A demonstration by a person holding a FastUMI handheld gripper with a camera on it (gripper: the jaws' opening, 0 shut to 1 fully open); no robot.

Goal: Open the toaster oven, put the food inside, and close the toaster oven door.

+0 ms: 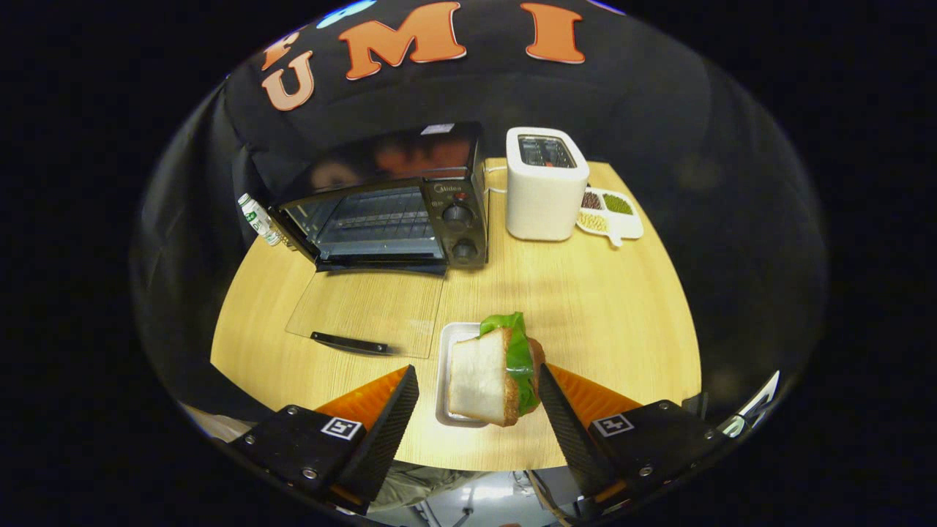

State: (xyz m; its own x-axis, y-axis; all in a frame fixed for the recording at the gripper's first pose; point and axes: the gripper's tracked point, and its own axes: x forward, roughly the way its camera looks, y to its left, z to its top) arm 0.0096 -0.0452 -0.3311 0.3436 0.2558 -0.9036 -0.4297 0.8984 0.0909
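My claw [474,395] is wide apart and holds nothing. Between its fingers stands the sandwich [495,375], on its edge in a small metal tray [448,344] on the wooden bench [585,307]; the right finger [560,410] is just beside the sandwich, but I cannot tell if it touches. Beyond, the toaster oven [395,205] has its glass door [366,311] folded down flat on the bench. A white toaster [545,194] stands near it.
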